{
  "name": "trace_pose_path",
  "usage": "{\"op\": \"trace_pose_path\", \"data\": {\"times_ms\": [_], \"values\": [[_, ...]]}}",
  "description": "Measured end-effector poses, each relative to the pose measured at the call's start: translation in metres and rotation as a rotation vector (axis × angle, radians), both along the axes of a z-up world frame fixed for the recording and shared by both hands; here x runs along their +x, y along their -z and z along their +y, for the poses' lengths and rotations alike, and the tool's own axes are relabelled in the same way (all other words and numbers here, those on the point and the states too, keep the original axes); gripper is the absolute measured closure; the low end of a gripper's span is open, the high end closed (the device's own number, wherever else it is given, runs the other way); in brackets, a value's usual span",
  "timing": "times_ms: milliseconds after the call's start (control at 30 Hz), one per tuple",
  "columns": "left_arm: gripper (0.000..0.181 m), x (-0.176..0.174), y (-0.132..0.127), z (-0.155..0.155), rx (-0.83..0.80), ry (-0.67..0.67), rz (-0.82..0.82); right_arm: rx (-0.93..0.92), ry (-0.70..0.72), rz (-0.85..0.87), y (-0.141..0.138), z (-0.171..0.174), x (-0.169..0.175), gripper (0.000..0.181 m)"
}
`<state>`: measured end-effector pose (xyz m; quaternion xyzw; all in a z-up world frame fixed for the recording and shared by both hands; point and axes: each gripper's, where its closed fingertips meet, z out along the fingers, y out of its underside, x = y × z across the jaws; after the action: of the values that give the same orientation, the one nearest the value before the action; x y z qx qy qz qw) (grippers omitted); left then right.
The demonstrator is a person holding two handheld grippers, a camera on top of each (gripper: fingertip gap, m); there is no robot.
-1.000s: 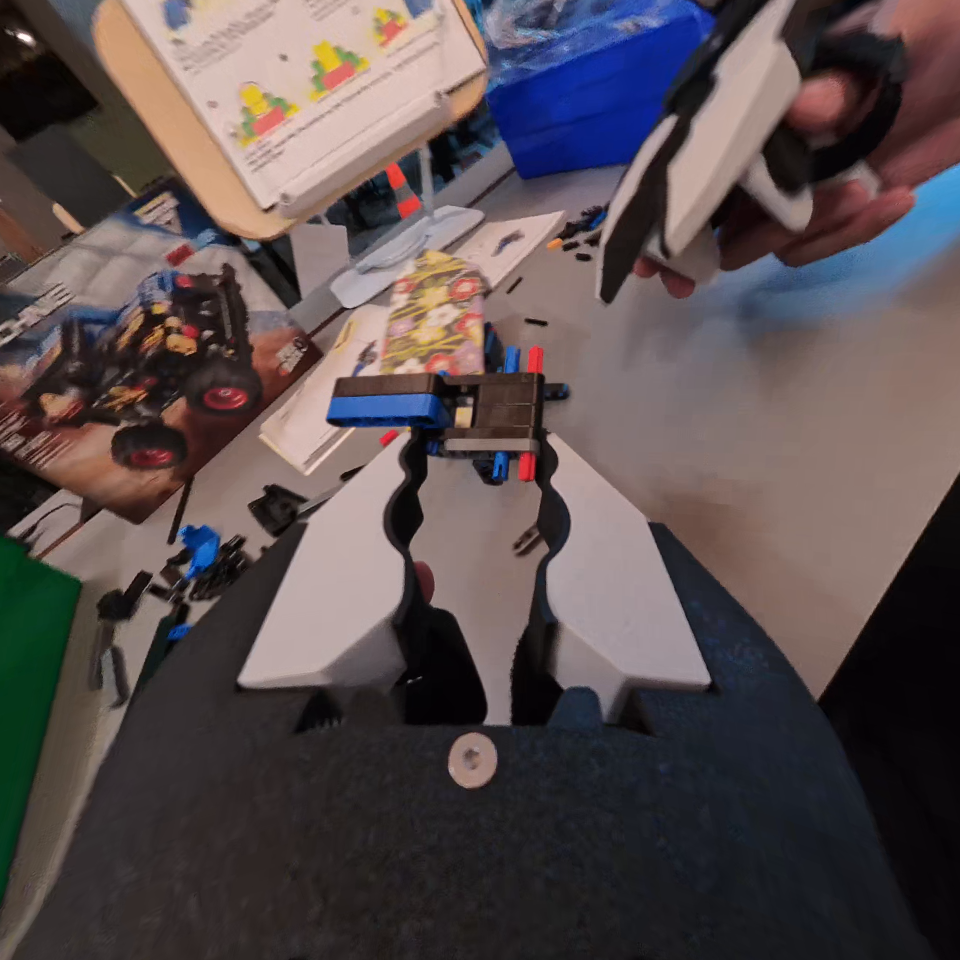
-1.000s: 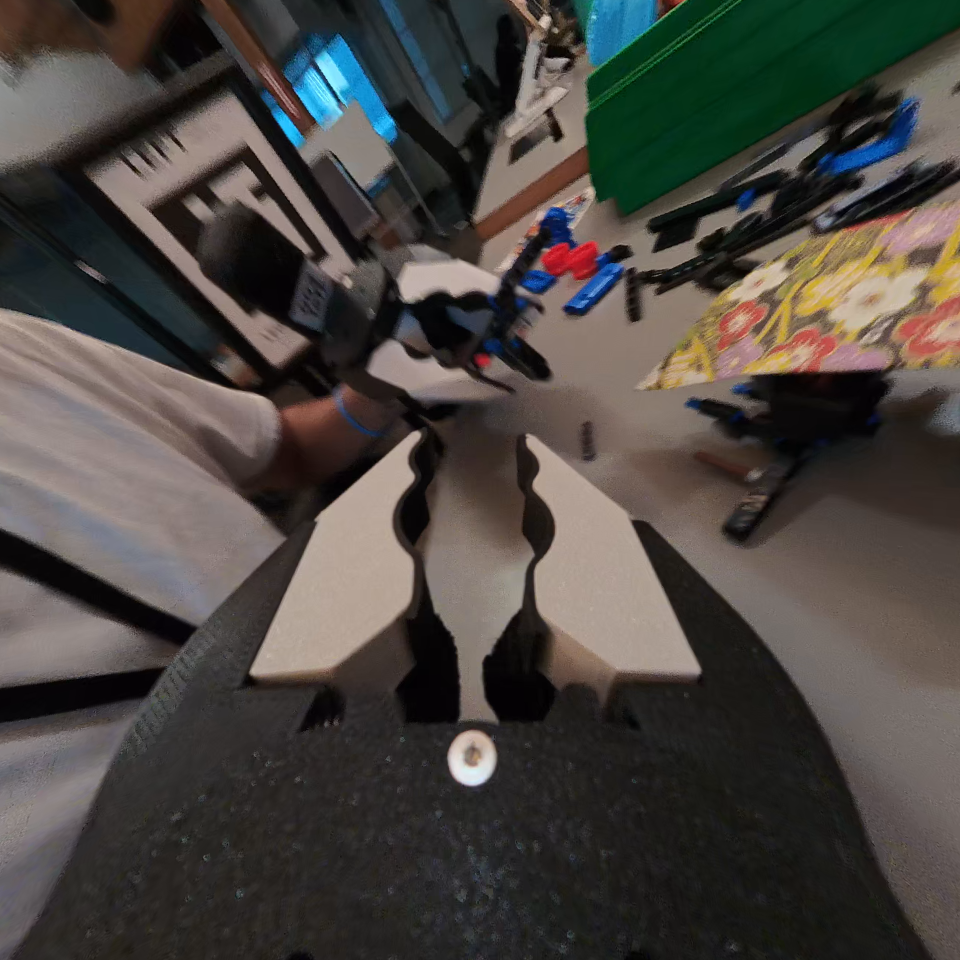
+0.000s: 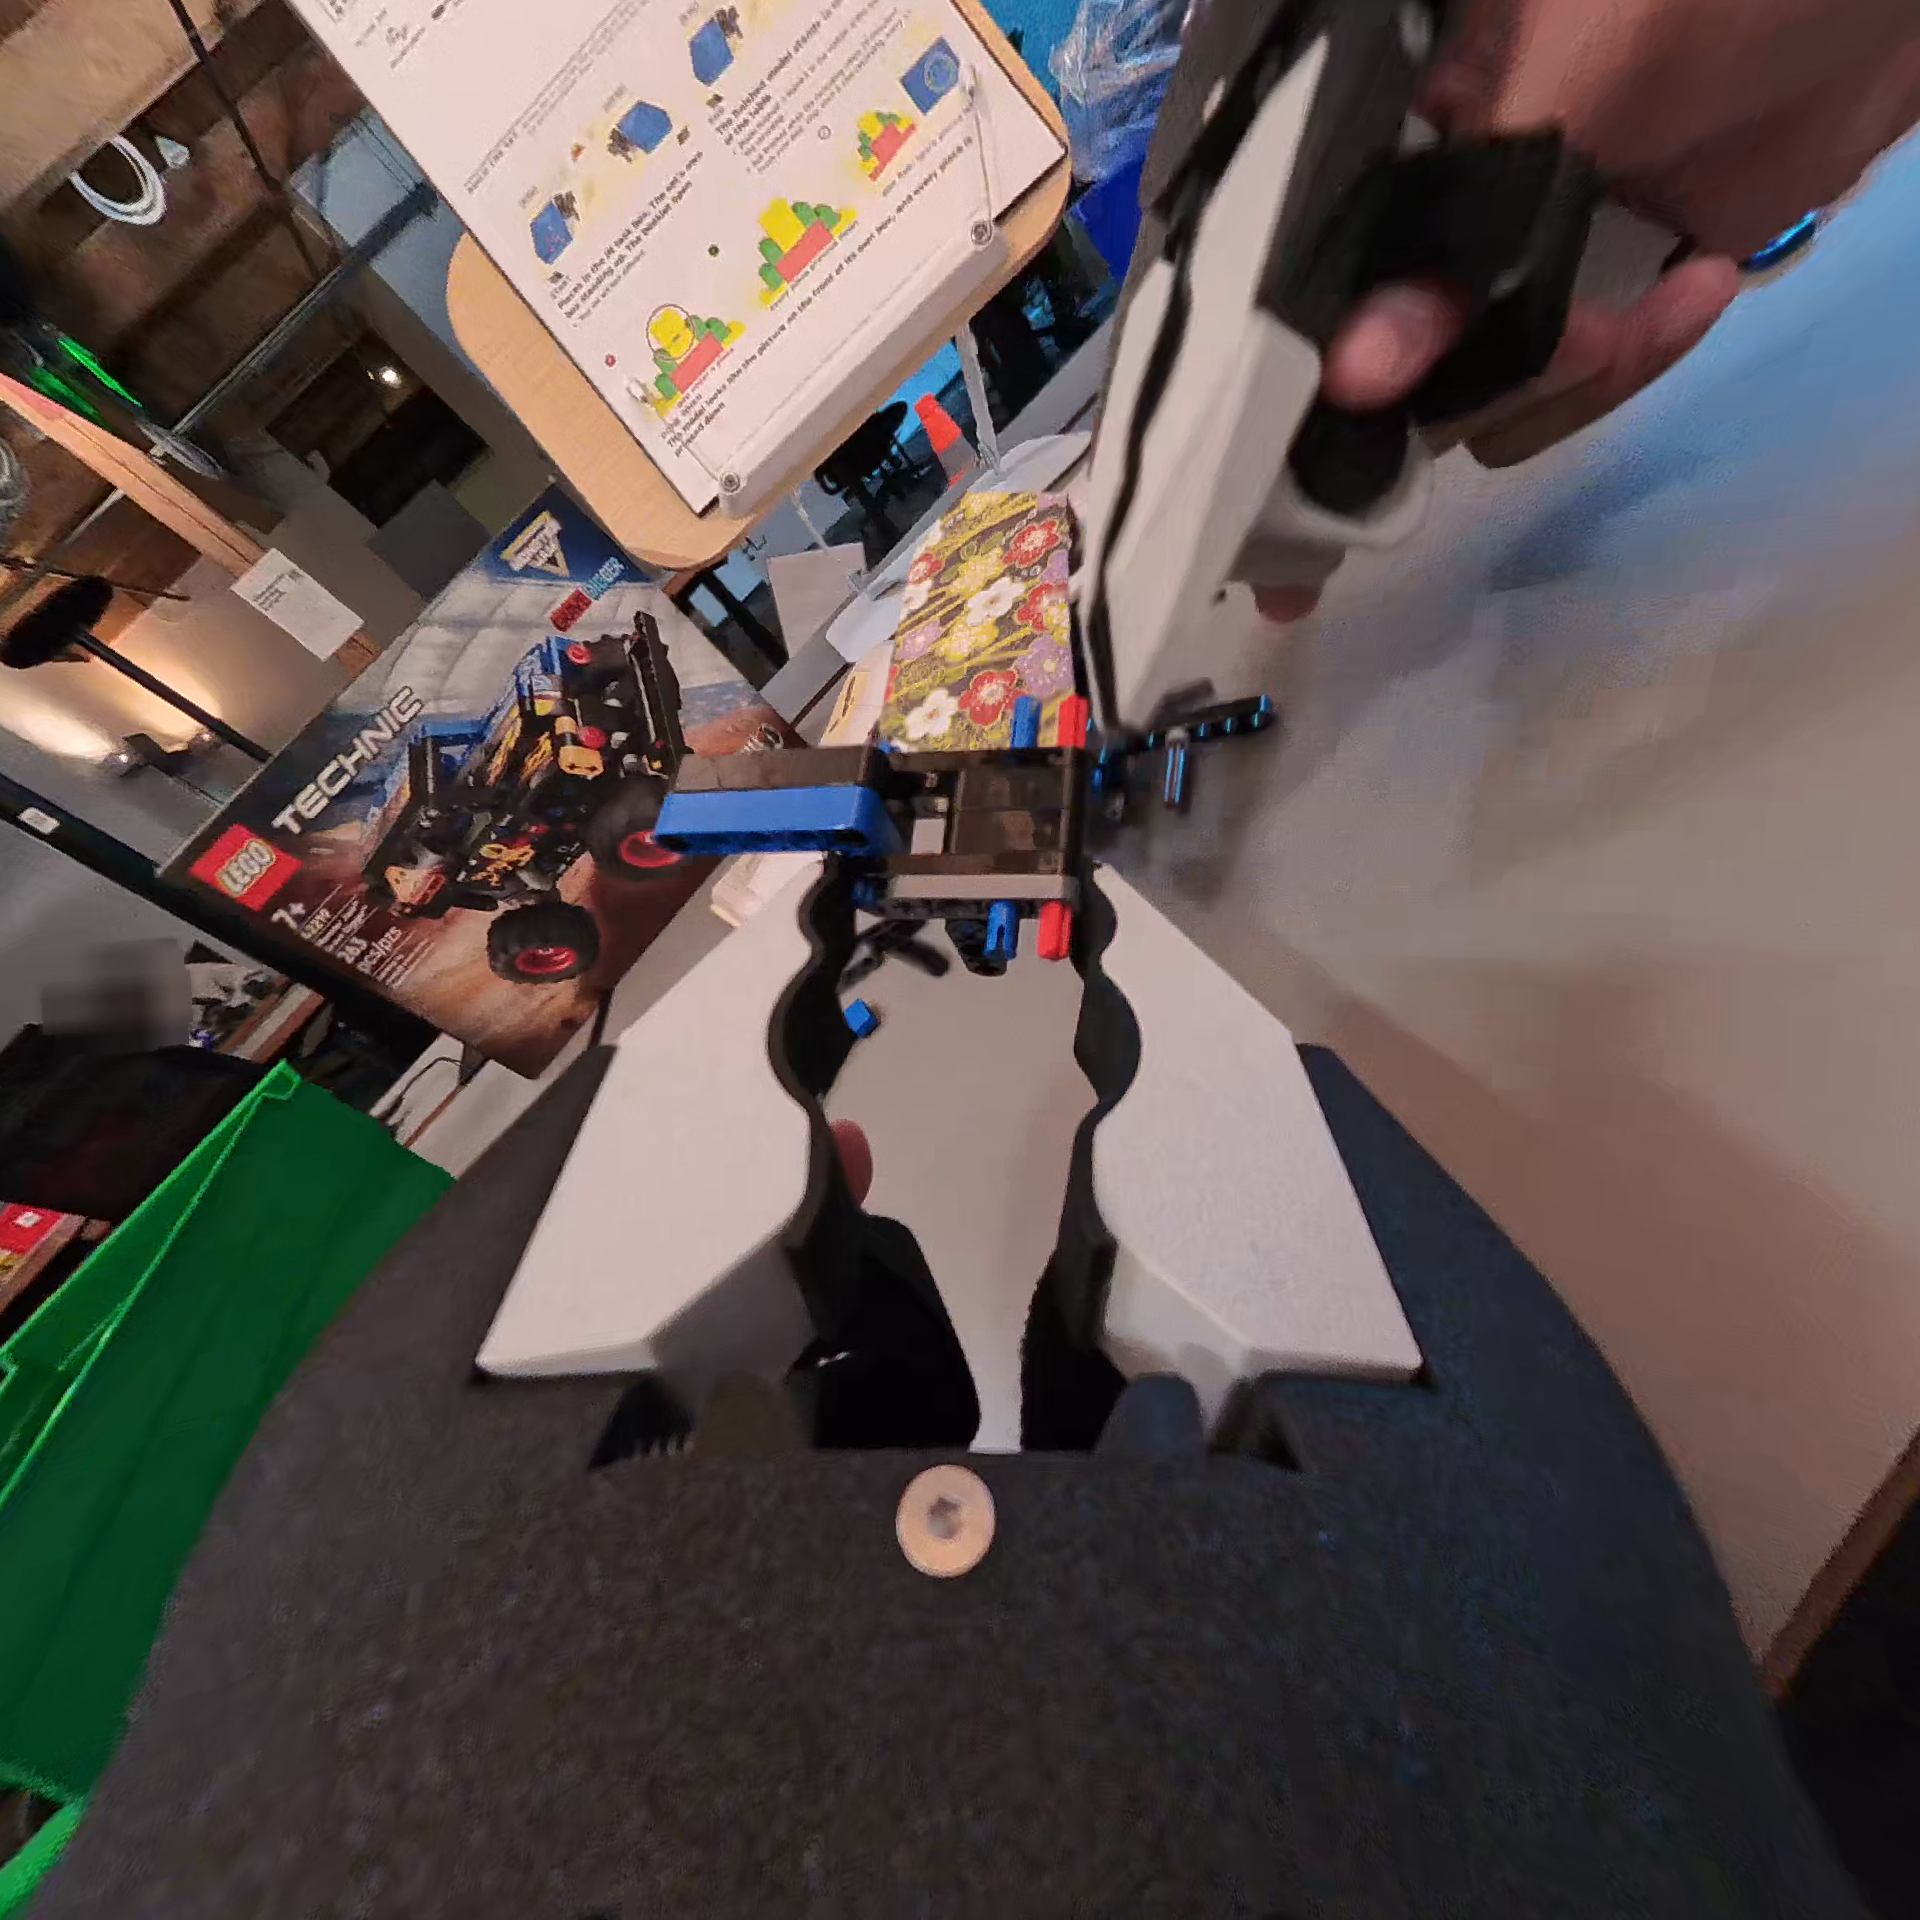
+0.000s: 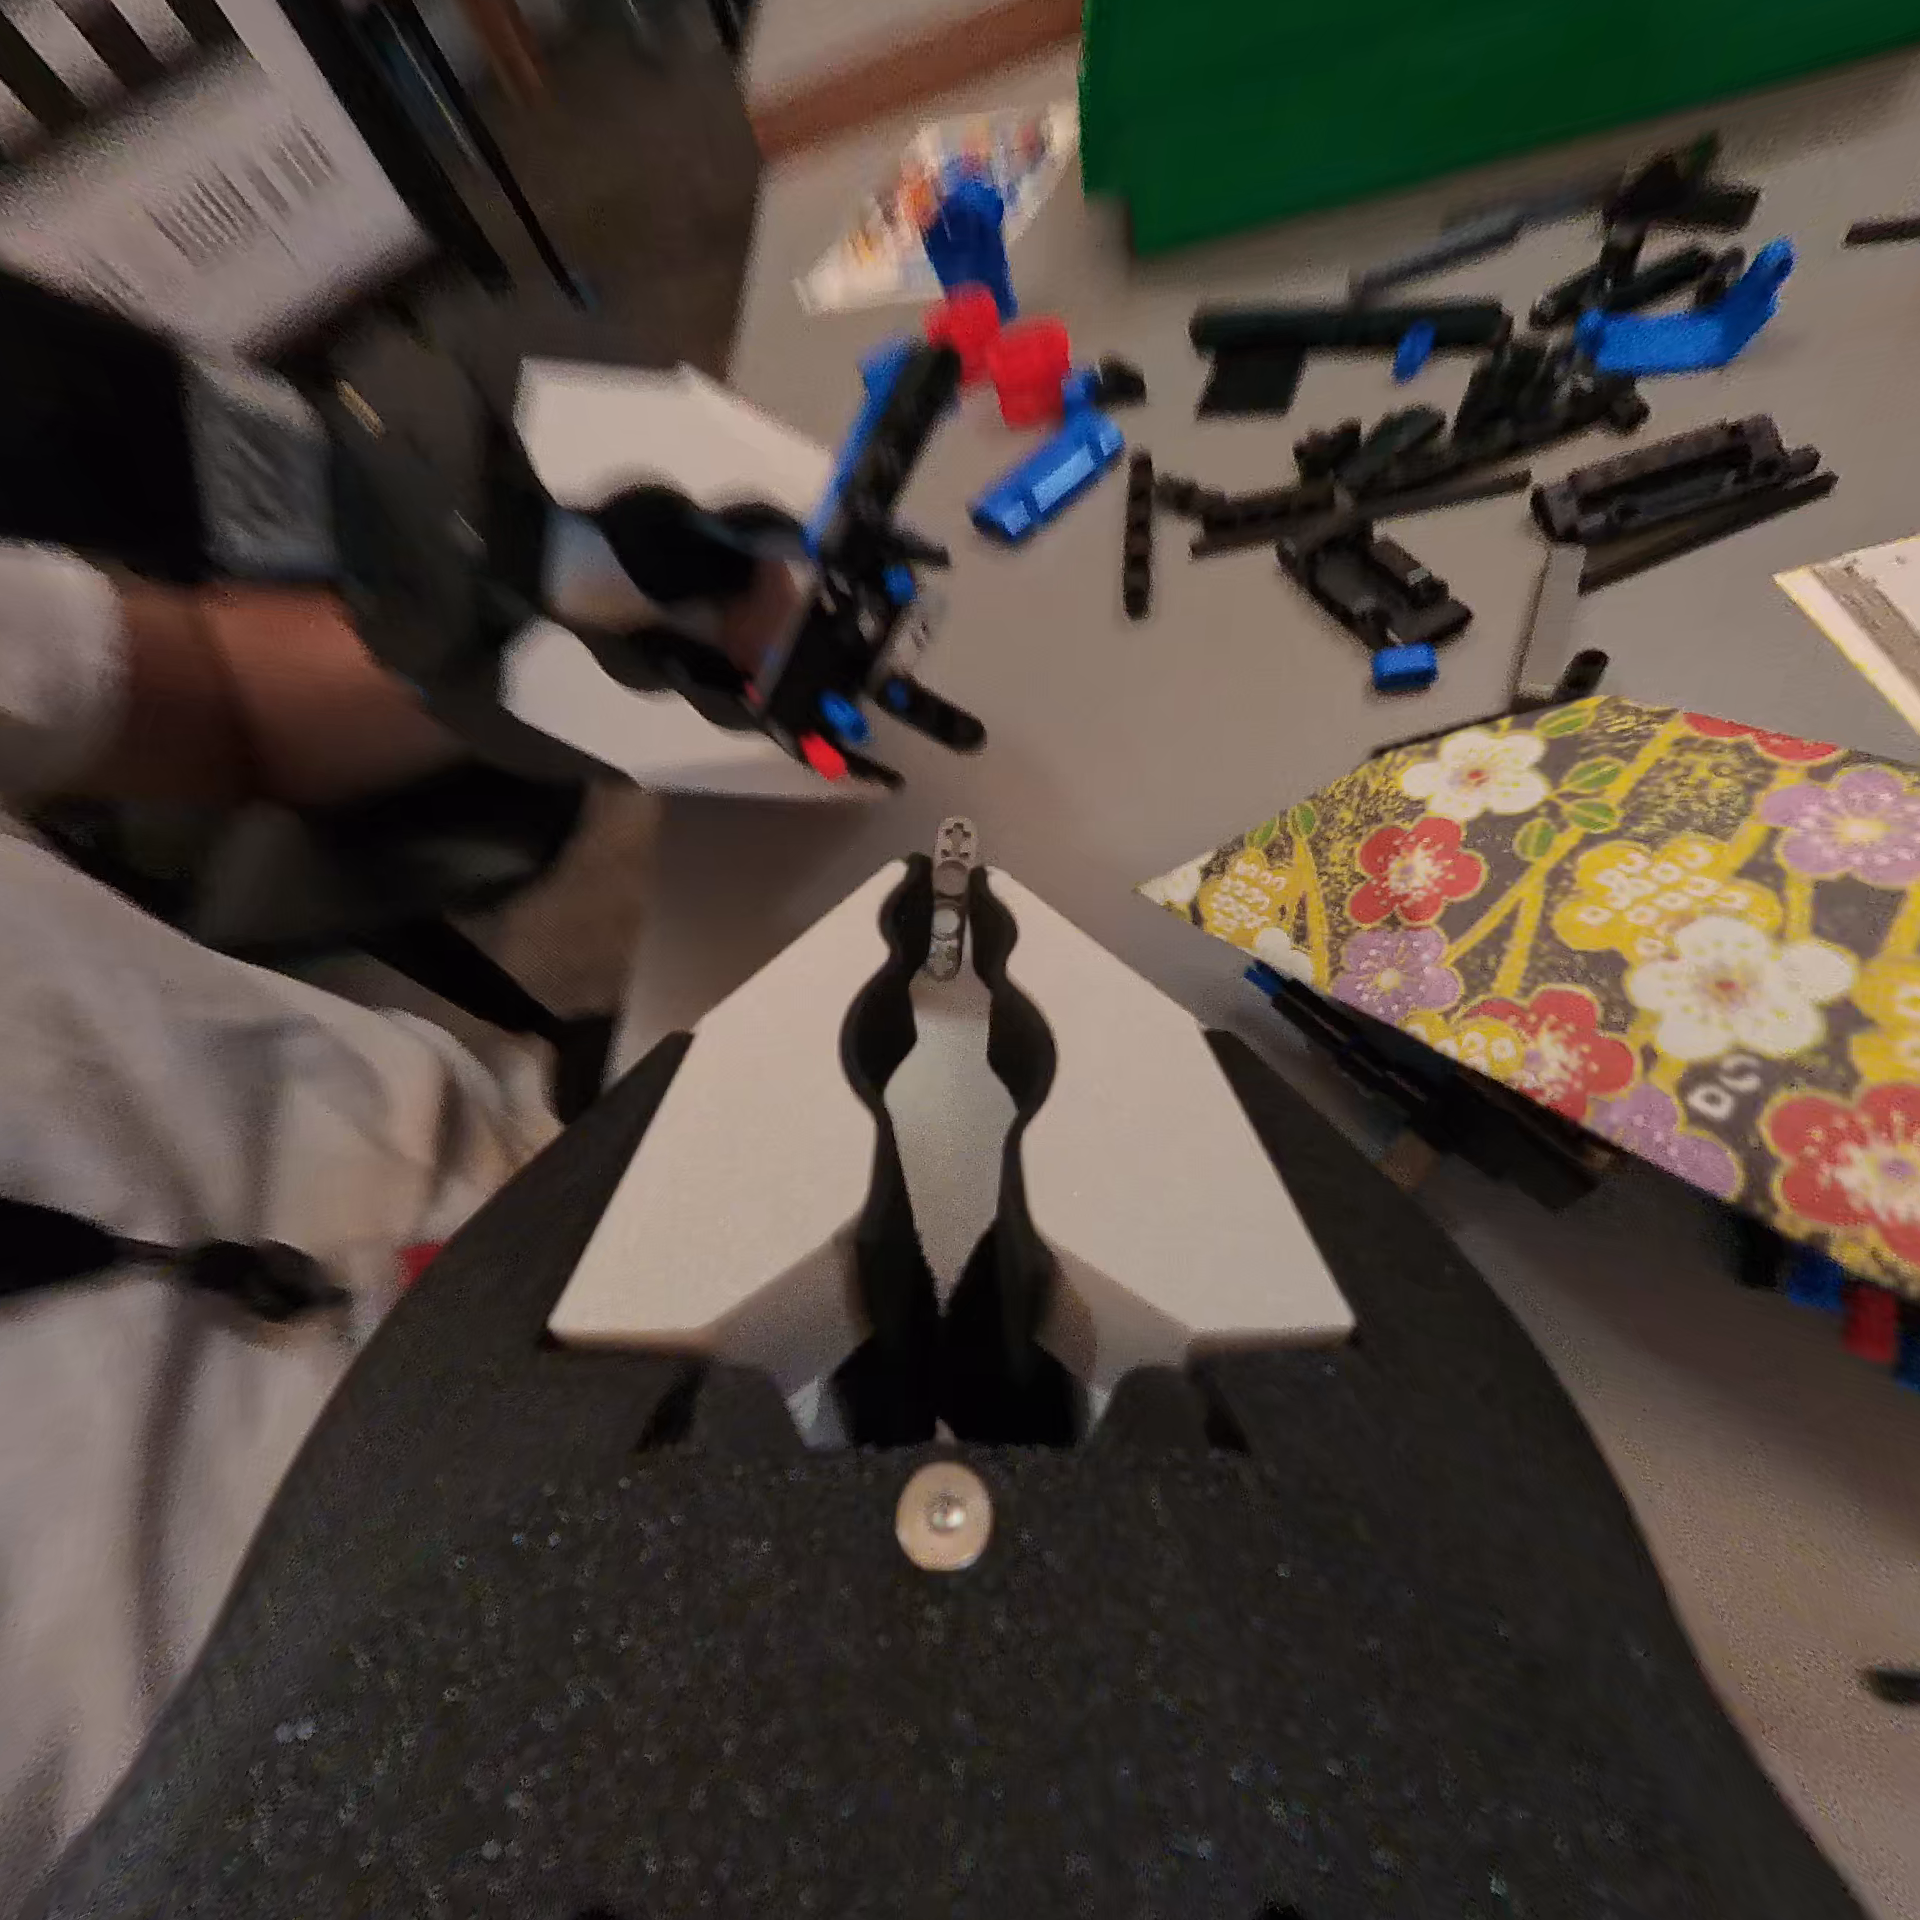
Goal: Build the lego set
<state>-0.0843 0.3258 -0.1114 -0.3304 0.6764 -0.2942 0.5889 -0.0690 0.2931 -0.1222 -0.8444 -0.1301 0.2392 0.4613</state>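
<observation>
Grey tabletop is carrying everything. Above it the left gripper [image 3: 951, 883] is clamping the black-and-blue Lego assembly [image 3: 914, 826]; the right gripper [image 4: 948, 883] — empty a second ago — is now pinching a small grey beam [image 4: 951, 894] beside it. Loose Lego pieces [image 4: 1455, 436] and the printed set box [image 3: 457, 831] are lying farther out — its lettering left unquoted.

The grey table [image 3: 1558, 935] lies bare to the right of the left gripper [image 3: 951, 904], giving open passage there, while the lego box [image 3: 447, 831] and green bin [image 3: 156, 1351] block its left. Straight ahead, the black-and-blue assembly [image 3: 935, 821] fills the gap between its fingers, with the right gripper [image 3: 1132, 665] close above and the floral-patterned board [image 3: 987, 623] just behind. In the right wrist view, loose lego pieces [image 4: 1455, 447] crowd the far table and the board walls the right side, leaving a bare strip between.
</observation>
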Motion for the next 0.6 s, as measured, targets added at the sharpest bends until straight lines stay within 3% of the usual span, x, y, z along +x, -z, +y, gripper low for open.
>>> {"op": "trace_pose_path", "data": {"times_ms": [33, 233, 333, 600], "values": [[0.142, 0.003, -0.001, -0.004, 0.002, 0.006, -0.009, 0.034, 0.002, 0.115, -0.013, -0.004, 0.001, 0.175], [0.141, 0.015, -0.006, -0.021, -0.006, 0.017, -0.033, 0.029, 0.003, 0.689, -0.045, -0.014, 0.007, 0.176], [0.141, 0.017, -0.007, -0.021, -0.016, -0.012, -0.042, 0.021, -0.007, 0.783, -0.049, -0.013, 0.004, 0.176], [0.141, 0.020, -0.007, -0.021, -0.011, -0.059, -0.052, 0.026, 0.071, 0.815, -0.040, -0.004, 0.014, 0.176]]}}
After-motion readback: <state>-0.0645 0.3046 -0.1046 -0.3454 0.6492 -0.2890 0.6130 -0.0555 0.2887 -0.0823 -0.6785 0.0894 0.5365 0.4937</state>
